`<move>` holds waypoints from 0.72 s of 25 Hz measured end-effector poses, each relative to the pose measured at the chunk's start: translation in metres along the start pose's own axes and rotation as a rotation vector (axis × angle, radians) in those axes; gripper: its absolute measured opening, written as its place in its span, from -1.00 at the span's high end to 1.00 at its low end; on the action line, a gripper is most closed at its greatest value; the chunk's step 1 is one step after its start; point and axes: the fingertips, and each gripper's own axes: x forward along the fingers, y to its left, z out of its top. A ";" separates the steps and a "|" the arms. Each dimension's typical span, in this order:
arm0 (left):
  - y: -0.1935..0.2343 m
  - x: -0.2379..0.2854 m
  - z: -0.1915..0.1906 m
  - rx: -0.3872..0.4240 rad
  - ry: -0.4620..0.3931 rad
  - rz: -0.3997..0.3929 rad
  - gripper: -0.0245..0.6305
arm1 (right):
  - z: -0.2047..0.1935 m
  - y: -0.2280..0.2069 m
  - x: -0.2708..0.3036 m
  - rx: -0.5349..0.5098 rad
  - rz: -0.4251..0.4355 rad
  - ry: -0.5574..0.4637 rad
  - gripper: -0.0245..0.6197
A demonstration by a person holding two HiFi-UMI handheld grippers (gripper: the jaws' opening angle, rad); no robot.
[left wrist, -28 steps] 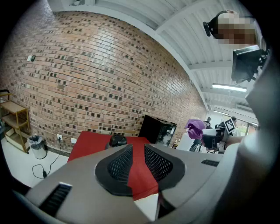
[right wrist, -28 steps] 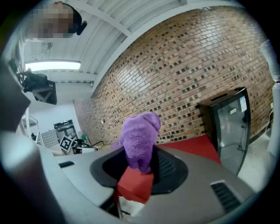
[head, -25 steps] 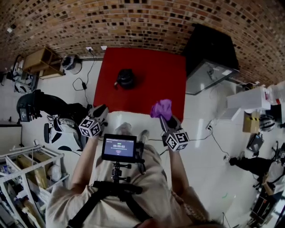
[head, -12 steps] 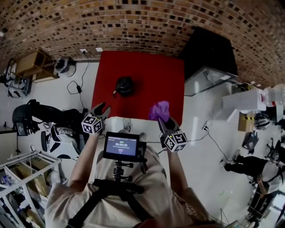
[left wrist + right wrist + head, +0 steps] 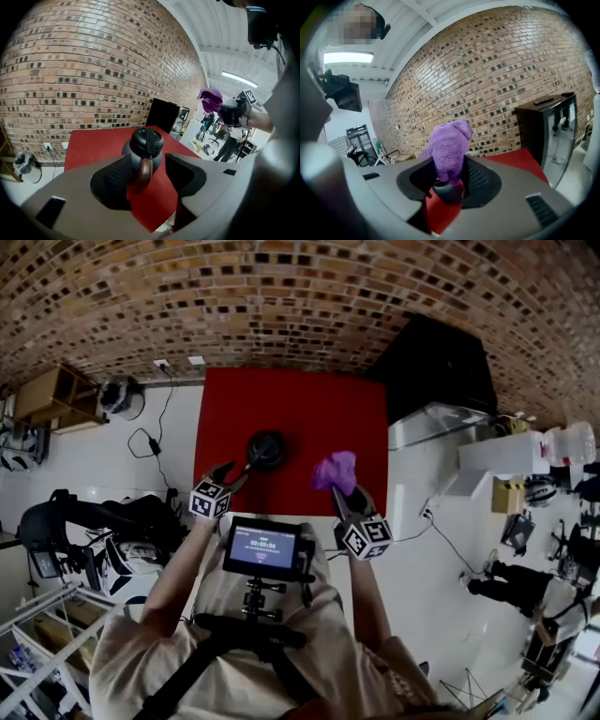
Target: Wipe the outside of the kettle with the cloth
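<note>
A dark round kettle [image 5: 266, 448] stands upright on the red counter [image 5: 309, 409], a little left of the middle and in the near half. It has a domed lid and a brown handle [image 5: 145, 169], and the handle points toward the near-left.

The left tongs [image 5: 231, 476] are at the kettle's near-left side, low over the counter, with the tips just beside the kettle. In the left gripper view the jaws are spread wide. The brown handle shows in the gap between them, closer to the left pad. From these views I cannot tell whether either pad touches it.

The right tongs [image 5: 339, 491] hang above the near-right part of the counter, to the right of the kettle and apart from it. Their jaws are pinching a purple cloth [image 5: 336, 468] at its lower end, and the rest of it bunches up in a fuzzy lump above the tips. In the right gripper view the cloth fills the space between the pads. The kettle shows small and dark below it, further off on the red surface.

A brick wall [image 5: 281, 296] runs along the far side of the counter. A black cabinet [image 5: 441, 362] stands at the counter's far-right corner.
</note>
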 end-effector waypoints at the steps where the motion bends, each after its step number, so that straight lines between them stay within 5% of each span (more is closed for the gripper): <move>1: 0.003 0.006 -0.002 0.004 0.016 -0.016 0.21 | -0.001 0.000 0.007 0.006 -0.007 -0.003 0.43; 11: 0.006 0.054 -0.038 0.088 0.168 -0.070 0.17 | -0.013 0.000 0.032 0.067 -0.030 0.001 0.43; 18: 0.012 0.075 -0.054 0.063 0.232 -0.069 0.17 | -0.004 -0.019 0.032 0.077 -0.050 -0.008 0.43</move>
